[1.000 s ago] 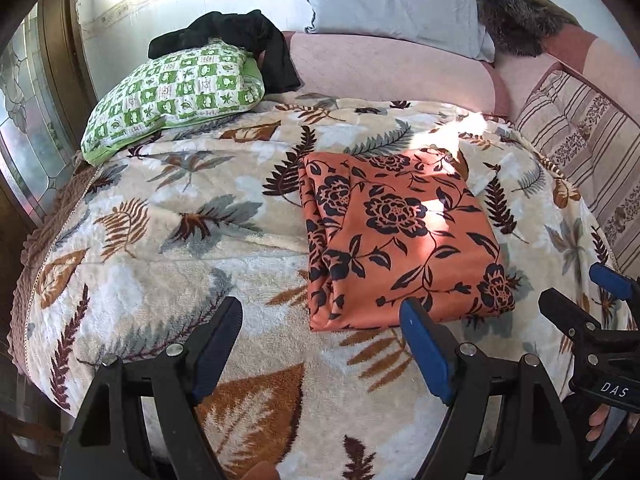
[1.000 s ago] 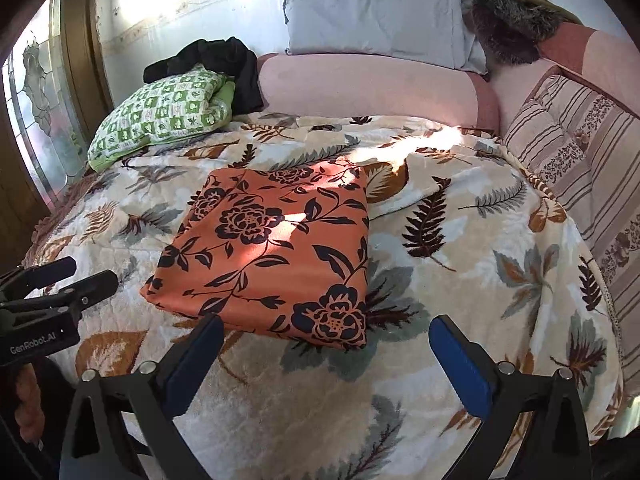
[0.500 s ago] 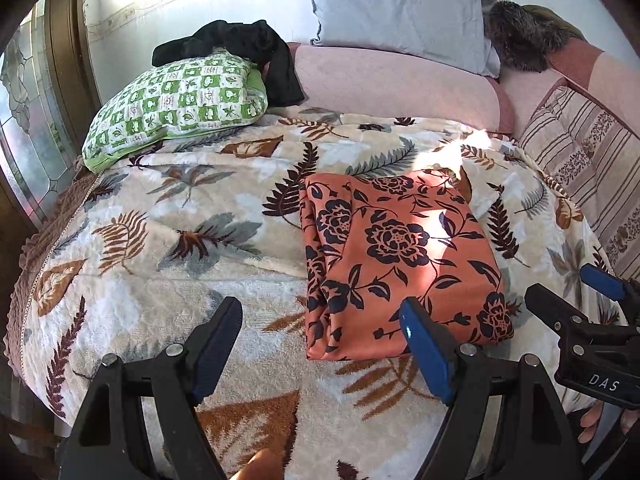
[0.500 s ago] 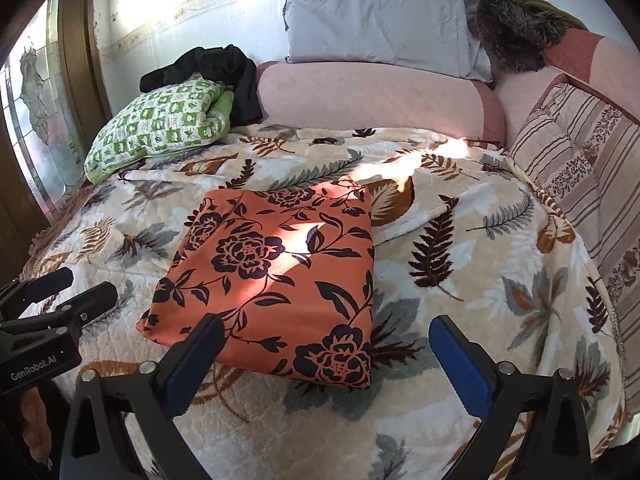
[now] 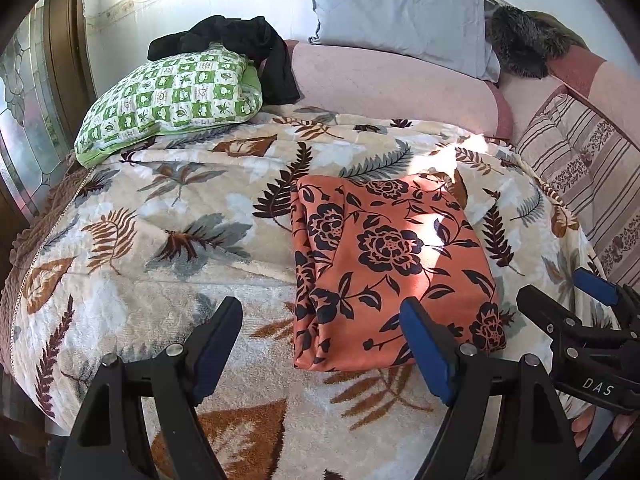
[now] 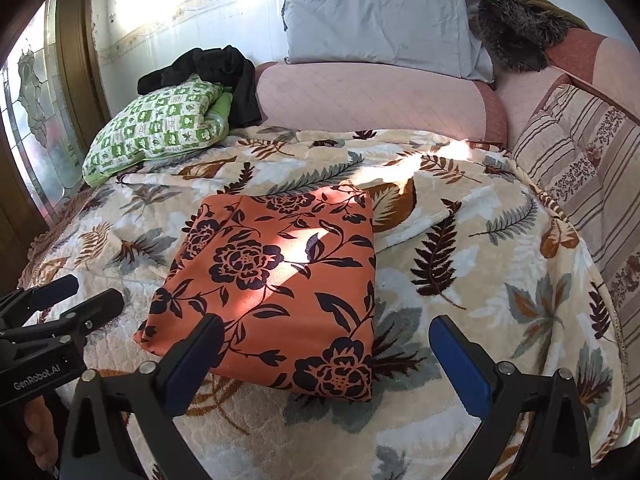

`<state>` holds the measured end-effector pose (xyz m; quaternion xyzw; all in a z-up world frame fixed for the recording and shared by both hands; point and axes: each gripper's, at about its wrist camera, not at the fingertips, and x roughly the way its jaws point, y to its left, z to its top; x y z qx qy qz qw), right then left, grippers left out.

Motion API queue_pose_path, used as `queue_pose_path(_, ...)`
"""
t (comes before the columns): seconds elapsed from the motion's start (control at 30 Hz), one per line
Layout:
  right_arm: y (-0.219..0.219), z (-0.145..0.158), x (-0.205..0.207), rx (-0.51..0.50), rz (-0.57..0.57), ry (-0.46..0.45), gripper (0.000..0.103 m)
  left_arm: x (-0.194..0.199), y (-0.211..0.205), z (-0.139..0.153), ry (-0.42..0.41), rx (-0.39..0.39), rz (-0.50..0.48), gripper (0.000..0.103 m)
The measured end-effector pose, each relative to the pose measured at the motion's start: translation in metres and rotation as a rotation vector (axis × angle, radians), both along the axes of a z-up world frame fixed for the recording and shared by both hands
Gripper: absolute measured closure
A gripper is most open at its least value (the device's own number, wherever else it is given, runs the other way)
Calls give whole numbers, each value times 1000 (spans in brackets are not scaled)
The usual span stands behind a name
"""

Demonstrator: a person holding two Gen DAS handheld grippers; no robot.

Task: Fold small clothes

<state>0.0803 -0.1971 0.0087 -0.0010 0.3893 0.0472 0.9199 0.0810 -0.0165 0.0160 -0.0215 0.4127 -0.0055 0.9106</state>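
An orange garment with a dark flower print [image 5: 384,264] [image 6: 276,284] lies folded into a flat rectangle on the leaf-patterned blanket [image 5: 152,240] [image 6: 480,264]. My left gripper [image 5: 320,348] hovers open just short of the garment's near edge, nothing between its blue pads. My right gripper [image 6: 326,360] is also open and empty, above the garment's near right corner. Each gripper shows in the other's view: the right one [image 5: 572,296] at the right edge, the left one [image 6: 80,296] at the left edge.
A green checked pillow [image 5: 172,96] with a black garment [image 5: 248,40] draped over it lies at the back left. A pink bolster [image 5: 400,84], a grey pillow [image 5: 400,12] and a furry dark item [image 5: 520,40] line the back. Striped cushions [image 5: 580,168] run along the right side.
Both grippers have drawn back slightly toward the near edge of the bed, so the folded garment sits a little farther up in each view. The jaws stay wide and empty.
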Motion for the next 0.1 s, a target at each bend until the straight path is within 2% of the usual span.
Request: queue_pose_path(0.1,0,-1,4,-1,5,8,0,3,-1,2,-13,6,5,22)
